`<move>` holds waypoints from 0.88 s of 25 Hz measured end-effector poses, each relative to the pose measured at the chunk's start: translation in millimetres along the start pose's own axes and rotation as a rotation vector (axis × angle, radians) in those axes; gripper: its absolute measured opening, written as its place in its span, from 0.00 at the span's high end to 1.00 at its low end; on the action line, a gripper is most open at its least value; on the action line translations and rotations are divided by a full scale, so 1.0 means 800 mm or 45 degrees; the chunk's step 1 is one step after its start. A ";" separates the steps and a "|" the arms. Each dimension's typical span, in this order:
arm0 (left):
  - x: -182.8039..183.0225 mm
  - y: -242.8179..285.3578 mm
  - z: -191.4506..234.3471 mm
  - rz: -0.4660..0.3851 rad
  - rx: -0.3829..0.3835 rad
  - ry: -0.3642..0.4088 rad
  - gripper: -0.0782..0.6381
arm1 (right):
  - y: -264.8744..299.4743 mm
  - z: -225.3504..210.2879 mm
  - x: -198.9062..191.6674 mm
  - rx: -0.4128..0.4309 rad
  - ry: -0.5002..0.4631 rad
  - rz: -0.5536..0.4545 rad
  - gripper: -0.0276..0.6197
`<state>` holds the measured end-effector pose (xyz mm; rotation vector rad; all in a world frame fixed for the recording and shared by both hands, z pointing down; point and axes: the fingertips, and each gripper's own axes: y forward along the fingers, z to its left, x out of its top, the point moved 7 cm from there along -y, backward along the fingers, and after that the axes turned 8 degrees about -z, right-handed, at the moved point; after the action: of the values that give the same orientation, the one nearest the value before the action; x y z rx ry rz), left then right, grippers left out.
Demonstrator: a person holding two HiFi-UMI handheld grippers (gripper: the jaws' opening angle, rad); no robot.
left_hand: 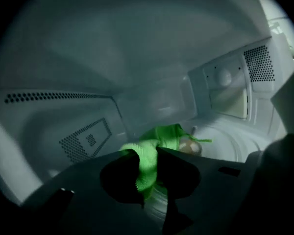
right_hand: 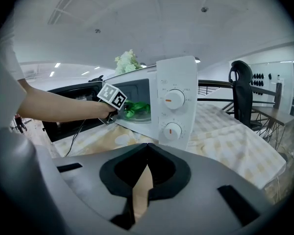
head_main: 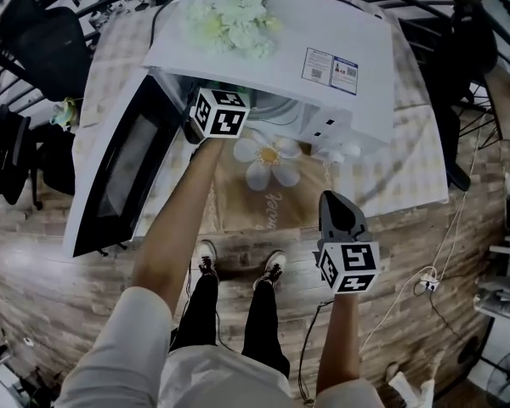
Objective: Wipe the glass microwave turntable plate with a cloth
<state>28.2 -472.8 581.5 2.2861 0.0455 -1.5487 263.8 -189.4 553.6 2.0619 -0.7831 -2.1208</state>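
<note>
1. The cloth is bright green, limp and light. The left gripper has its jaws clenched on a fold of it, and the rest bunches ahead toward 12 o'clock in the left gripper view.
2. It lies over the glass turntable plate, which sits on the floor of the microwave cavity. The left arm reaches in through the open front.
3. The plate looks stiff, smooth and breakable. It probably rests loose on its hub, so a hard sideways push may spin or rock it – flat downward pressure seems safer. If it needs steadying, the near rim at the cavity mouth is the place to hold.
4. Being soft, the cloth will mould to the ribbed glass. The pinch on the fold looks secure, though a loose tail trails toward 2 o'clock and may drag.
5. The right gripper has its jaws closed together on nothing. It hangs at 5 o'clock in the head view, well apart from the microwave, above the near edge of the tablecloth.
6. Obstacles: the cavity walls crowd the left gripper on all sides. The open door juts toward 8 o'clock, and the control knobs flank the opening at 3 o'clock.
7. A small brownish lump sits just beside the cloth (I cannot tell what it is). The flowers on top are out of the way.
</note>
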 end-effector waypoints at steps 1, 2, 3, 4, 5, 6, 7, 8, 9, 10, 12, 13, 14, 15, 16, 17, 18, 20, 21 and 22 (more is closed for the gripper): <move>-0.005 0.006 -0.001 0.041 -0.023 -0.006 0.78 | 0.000 -0.001 -0.001 -0.004 0.006 -0.002 0.94; -0.008 0.010 -0.003 0.069 -0.047 -0.011 0.78 | 0.000 -0.003 -0.001 -0.007 0.012 -0.004 0.94; -0.010 0.012 -0.007 0.082 -0.068 -0.010 0.78 | -0.001 -0.004 -0.001 -0.010 0.016 -0.007 0.94; -0.009 0.012 -0.011 0.080 -0.091 0.002 0.78 | -0.001 -0.005 0.000 -0.010 0.017 -0.009 0.94; -0.008 0.012 -0.018 0.067 -0.122 0.023 0.78 | -0.001 -0.006 0.000 -0.009 0.017 -0.009 0.94; -0.005 0.011 -0.027 0.049 -0.162 0.054 0.78 | -0.001 -0.007 0.000 -0.009 0.017 -0.008 0.94; -0.004 0.009 -0.036 0.029 -0.203 0.089 0.78 | -0.001 -0.007 0.000 -0.009 0.018 -0.006 0.94; -0.002 0.008 -0.044 0.015 -0.237 0.121 0.78 | -0.001 -0.007 0.000 -0.009 0.021 -0.004 0.94; -0.001 0.007 -0.051 0.008 -0.262 0.147 0.78 | -0.001 -0.007 -0.001 -0.009 0.023 -0.003 0.94; 0.001 0.006 -0.056 0.005 -0.282 0.167 0.78 | -0.001 -0.006 -0.002 -0.008 0.026 -0.002 0.94; 0.007 0.004 -0.069 -0.003 -0.329 0.212 0.78 | 0.001 -0.003 -0.003 -0.001 0.026 0.003 0.94; 0.010 0.003 -0.078 -0.010 -0.359 0.241 0.78 | 0.002 -0.002 -0.004 0.003 0.024 0.007 0.94; 0.014 0.000 -0.088 -0.018 -0.390 0.274 0.78 | 0.002 -0.001 -0.005 0.007 0.023 0.011 0.94; 0.017 -0.003 -0.099 -0.026 -0.421 0.311 0.78 | 0.003 0.001 -0.007 0.009 0.024 0.015 0.94; 0.021 -0.007 -0.112 -0.036 -0.453 0.345 0.78 | 0.004 0.003 -0.008 0.010 0.027 0.017 0.94; 0.025 -0.011 -0.125 -0.050 -0.490 0.374 0.78 | 0.004 0.006 -0.009 0.012 0.030 0.019 0.94; 0.028 -0.016 -0.137 -0.065 -0.525 0.397 0.78 | 0.004 0.008 -0.009 0.015 0.031 0.020 0.94; 0.031 -0.024 -0.154 -0.091 -0.571 0.444 0.78 | 0.005 0.013 -0.007 0.020 0.026 0.019 0.94; 0.031 -0.027 -0.157 -0.101 -0.582 0.471 0.78 | 0.005 0.015 -0.005 0.022 0.022 0.017 0.94; 0.030 -0.028 -0.156 -0.111 -0.585 0.499 0.78 | 0.005 0.016 -0.002 0.024 0.019 0.014 0.94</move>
<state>143.9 -415.7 593.3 2.1843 0.5510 -0.9722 250.7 -188.3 556.4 2.0748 -0.8138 -2.0981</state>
